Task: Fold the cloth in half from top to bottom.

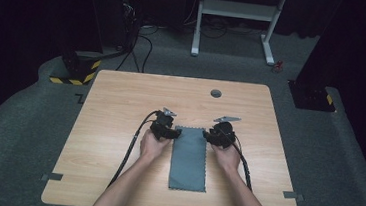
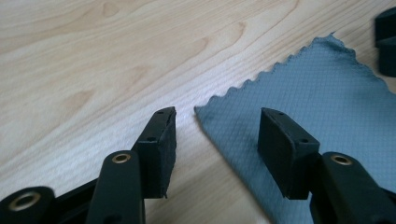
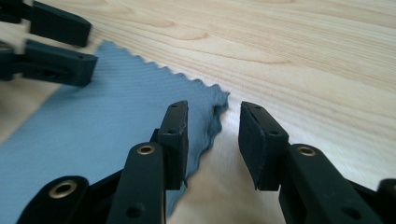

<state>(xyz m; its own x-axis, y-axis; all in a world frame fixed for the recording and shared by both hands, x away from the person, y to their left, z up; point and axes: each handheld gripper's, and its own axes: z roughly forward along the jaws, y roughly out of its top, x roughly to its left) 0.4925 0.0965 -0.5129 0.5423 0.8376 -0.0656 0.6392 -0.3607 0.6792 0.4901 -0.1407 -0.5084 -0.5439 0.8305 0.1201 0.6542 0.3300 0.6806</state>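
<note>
A grey-blue cloth [image 1: 189,159] with zigzag edges lies as a long strip on the wooden table [image 1: 115,107], running toward the person. My left gripper [image 1: 172,131] sits at its far left corner and my right gripper [image 1: 209,134] at its far right corner. In the left gripper view the jaws [image 2: 217,123] stand apart astride the corner of the cloth [image 2: 327,107], pads not touching it. The right gripper view has the cloth's [image 3: 116,116] slightly raised corner just ahead of my open right gripper [image 3: 214,116]. The left gripper's fingers [image 3: 51,46] show at the upper left there.
A round grey grommet [image 1: 216,93] sits near the table's far edge. Beyond the table stands a white desk frame [image 1: 236,17] on grey carpet, with cables and a yellow-black striped base [image 1: 76,71] at the left.
</note>
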